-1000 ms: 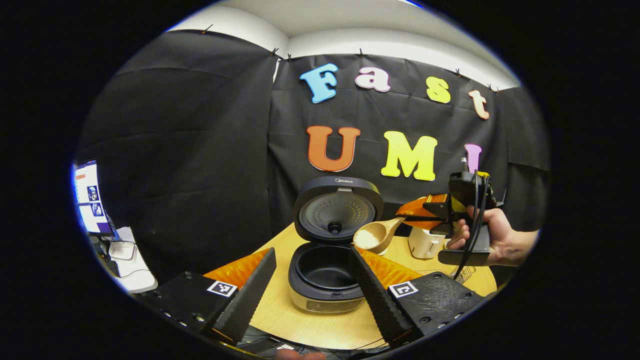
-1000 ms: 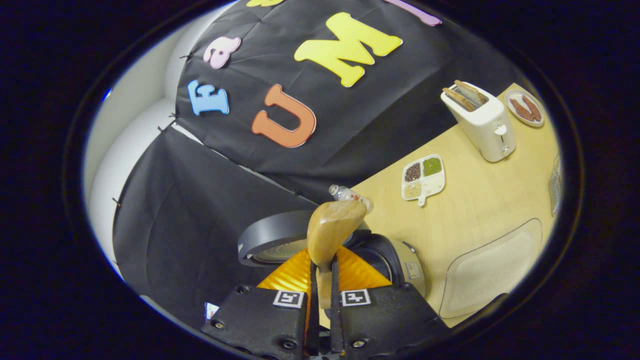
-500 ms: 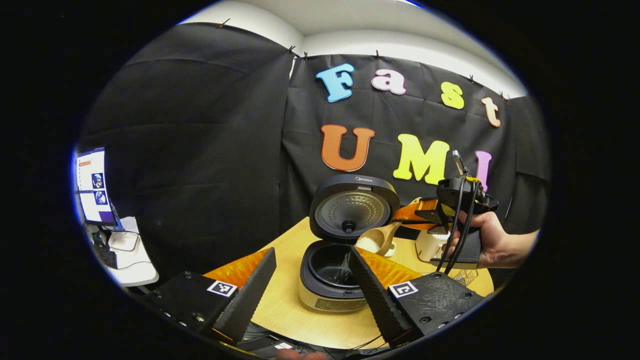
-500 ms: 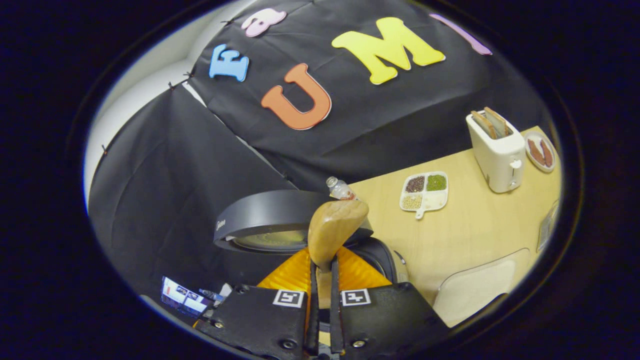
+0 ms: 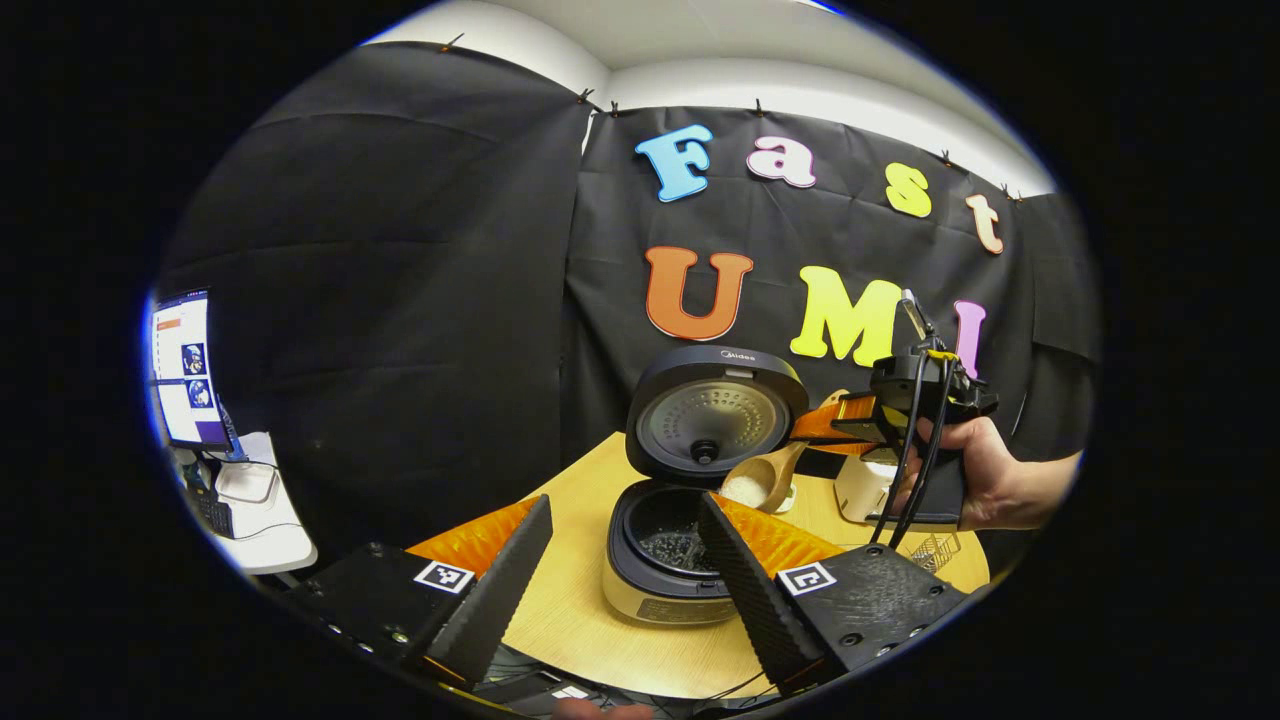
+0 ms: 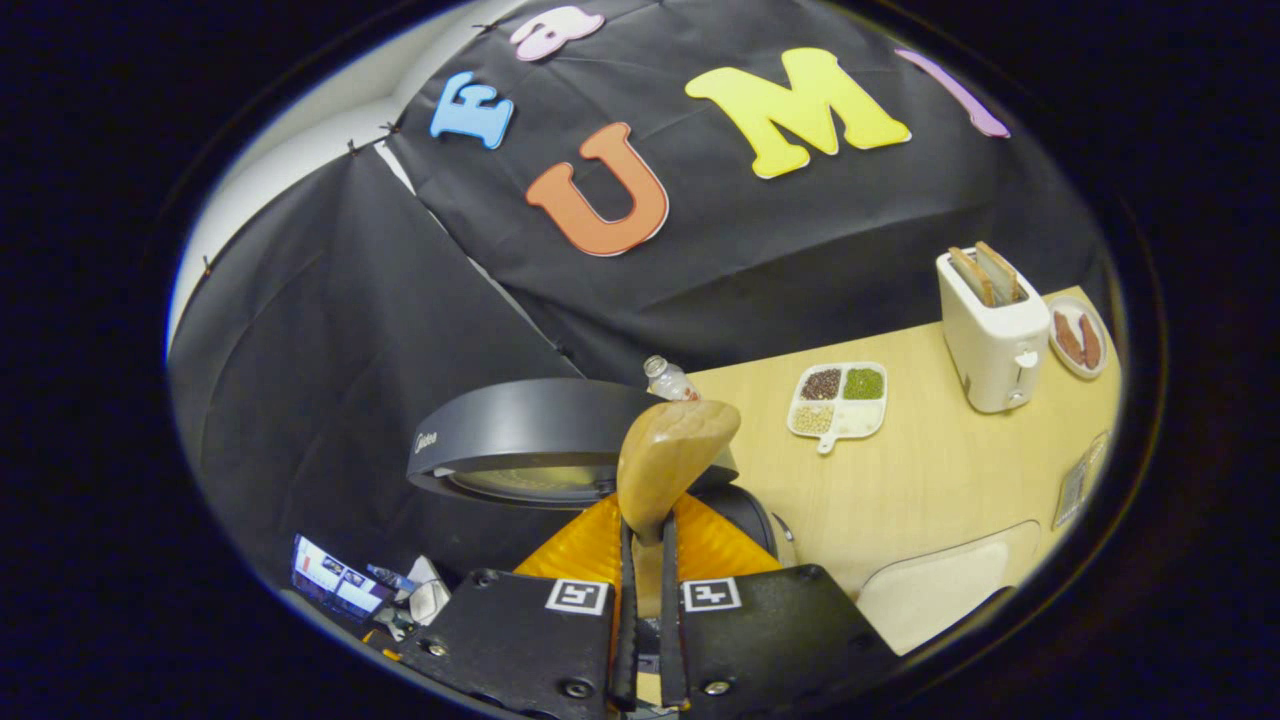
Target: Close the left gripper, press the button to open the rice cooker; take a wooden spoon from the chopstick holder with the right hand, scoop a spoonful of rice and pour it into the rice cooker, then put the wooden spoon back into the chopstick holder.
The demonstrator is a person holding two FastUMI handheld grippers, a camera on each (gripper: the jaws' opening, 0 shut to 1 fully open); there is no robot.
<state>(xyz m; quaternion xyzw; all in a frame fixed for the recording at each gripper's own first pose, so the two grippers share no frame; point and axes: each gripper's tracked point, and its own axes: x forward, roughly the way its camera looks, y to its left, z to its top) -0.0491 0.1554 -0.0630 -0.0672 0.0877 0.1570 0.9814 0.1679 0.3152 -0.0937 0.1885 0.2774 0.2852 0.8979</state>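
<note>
Rice cooker [image 5: 668,545]: lid [image 5: 715,412] standing wide open, hinged up at the back, and there are pale grains scattered on the floor of the dark inner pot. It sits on the wooden table [image 5: 580,625], right between the left gripper's fingers as that camera sees it.

Left gripper [image 5: 625,575]: fingers spread far apart, nothing between them, hanging just in front of the cooker and touching nothing.

Right gripper [image 6: 645,610]: fingers pinched close together on the handle of the wooden spoon [image 6: 672,455], both pressing it. In the left gripper view it shows farther off [image 5: 835,425], a hand [image 5: 985,480] wrapped round its grip.

Wooden spoon, again: in the left gripper view its bowl [image 5: 752,485] is tipped down beside the raised lid, above the cooker's right rim, and there is rice in the bowl. In the right gripper view we get the bowl's rounded back, in front of the lid's edge [image 6: 530,440].

Table extras, right gripper view: a four-part dish of grains [image 6: 838,398], a white toaster [image 6: 990,325] with slices in its slots, a small plate [image 6: 1078,338] beside it, a clear bottle [image 6: 668,380] behind the lid, a pale tray [image 6: 950,585] at the near edge.

Off to the left: a lit monitor [image 5: 185,370].
</note>
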